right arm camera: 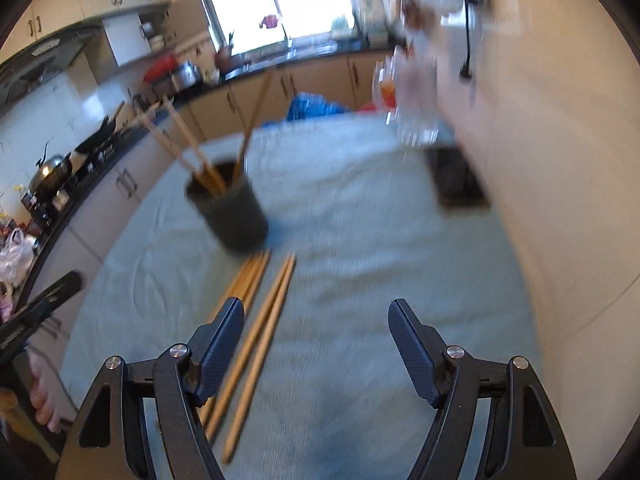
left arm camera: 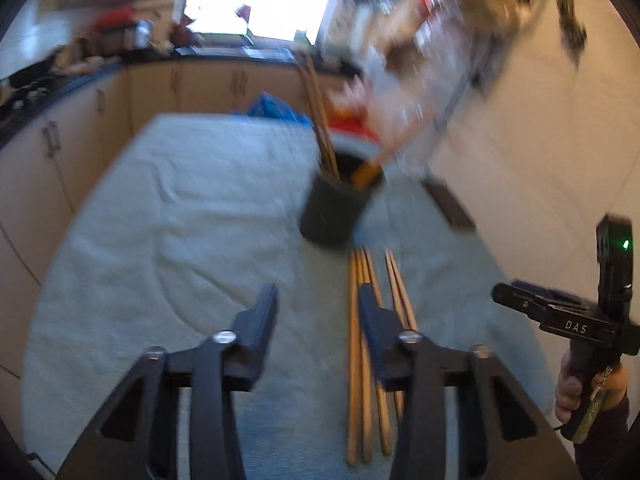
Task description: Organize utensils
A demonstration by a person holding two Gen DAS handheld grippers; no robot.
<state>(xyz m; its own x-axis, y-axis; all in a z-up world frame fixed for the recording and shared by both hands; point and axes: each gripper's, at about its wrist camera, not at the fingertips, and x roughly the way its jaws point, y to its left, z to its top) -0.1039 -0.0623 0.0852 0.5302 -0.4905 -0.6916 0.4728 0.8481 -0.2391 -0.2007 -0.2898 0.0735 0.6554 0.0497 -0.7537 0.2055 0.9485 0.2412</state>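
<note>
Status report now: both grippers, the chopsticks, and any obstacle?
Left gripper open, empty. Right gripper open, empty. Some chopsticks lie on the cloth, others already in the dark cup. No obstacle seen.

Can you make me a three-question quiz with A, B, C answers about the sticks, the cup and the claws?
1. Where are the loose chopsticks?
A. lying on the cloth in front of the cup
B. on the kitchen counter
C. inside the black box

2. What colour is the cup?
A. red
B. dark grey
C. yellow

3. How is the right claw?
A. shut on a chopstick
B. shut on the cup
C. open, holding nothing

Answers: 1 A, they lie flat on the pale cloth below the cup. 2 B, its wall looks dark grey in both views. 3 C, its fingers stand wide apart over bare cloth; the left claw is open too.
</note>
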